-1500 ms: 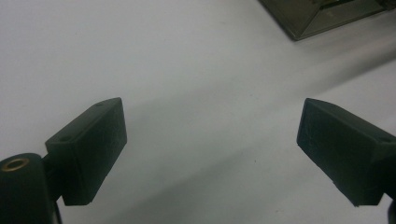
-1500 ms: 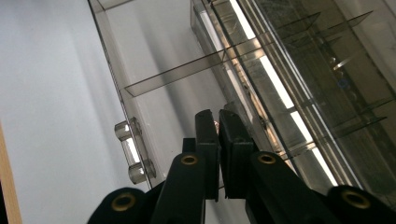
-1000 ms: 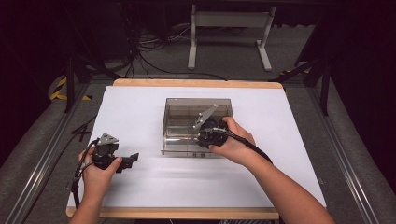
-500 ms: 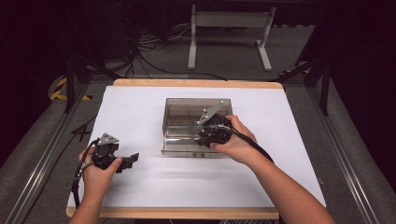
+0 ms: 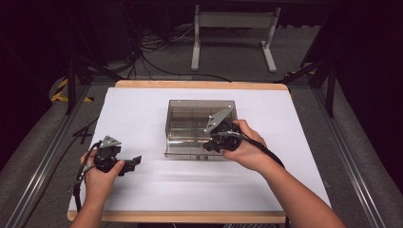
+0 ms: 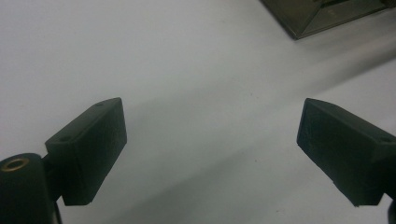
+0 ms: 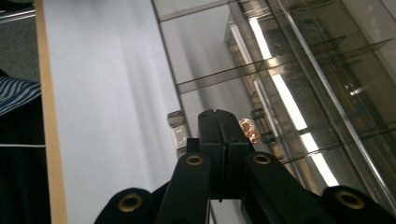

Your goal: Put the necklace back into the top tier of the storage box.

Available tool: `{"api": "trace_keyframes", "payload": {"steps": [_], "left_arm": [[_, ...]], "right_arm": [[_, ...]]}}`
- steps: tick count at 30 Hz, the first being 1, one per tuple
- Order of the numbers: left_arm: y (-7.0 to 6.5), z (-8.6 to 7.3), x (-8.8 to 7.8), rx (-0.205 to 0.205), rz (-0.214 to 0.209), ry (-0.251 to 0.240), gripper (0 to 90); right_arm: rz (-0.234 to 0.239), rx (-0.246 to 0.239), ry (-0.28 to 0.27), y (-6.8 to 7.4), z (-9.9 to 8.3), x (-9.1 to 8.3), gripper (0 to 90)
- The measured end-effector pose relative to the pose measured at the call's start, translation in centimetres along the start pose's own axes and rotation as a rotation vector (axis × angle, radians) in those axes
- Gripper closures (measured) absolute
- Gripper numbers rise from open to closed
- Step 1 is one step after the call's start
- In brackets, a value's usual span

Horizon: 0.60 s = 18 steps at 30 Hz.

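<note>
A clear smoky plastic organizer box point(image 5: 199, 127) with inner dividers sits on the white bench point(image 5: 142, 114), a little right of its middle and toward the far half. Through its transparent lid the compartments show as thin grey walls. In the right gripper view a small coppery, ring-like piece point(image 7: 247, 130) lies inside the box just beyond the jaw tips, near a latch point(image 7: 176, 122) on the box's front edge; what exactly it is I cannot tell.

The right gripper point(image 5: 214, 141) rests at the box's near right corner, held in the person's right hand point(image 5: 247, 147), its grey three-cornered plate tilted up over the lid. Its jaws are pressed flat together with nothing between them, tips right at the box's front wall.

The left gripper point(image 5: 130, 164) sits well apart from the box, near the bench's front left, gripped by the left hand point(image 5: 100, 173). Its jaws are spread wide over bare white surface, with one corner of the box at the top of its own view.
</note>
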<state>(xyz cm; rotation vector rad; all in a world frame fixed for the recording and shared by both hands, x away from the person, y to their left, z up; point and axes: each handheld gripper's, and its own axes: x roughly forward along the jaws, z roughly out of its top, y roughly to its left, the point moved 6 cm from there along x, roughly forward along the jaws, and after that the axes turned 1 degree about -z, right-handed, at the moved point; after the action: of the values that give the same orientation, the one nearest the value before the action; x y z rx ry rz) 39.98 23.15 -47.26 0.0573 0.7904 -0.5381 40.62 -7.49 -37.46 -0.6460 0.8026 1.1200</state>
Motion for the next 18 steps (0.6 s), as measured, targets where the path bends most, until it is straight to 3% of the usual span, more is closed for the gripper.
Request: {"api": "trace_keyframes", "payload": {"steps": [18], "left_arm": [[0.0, 0.0, 0.0, 0.000, 0.001, 0.003, 9.2]], "right_arm": [[0.052, -0.078, 0.051, 2.2, -1.1, 0.2, 90.0]]}}
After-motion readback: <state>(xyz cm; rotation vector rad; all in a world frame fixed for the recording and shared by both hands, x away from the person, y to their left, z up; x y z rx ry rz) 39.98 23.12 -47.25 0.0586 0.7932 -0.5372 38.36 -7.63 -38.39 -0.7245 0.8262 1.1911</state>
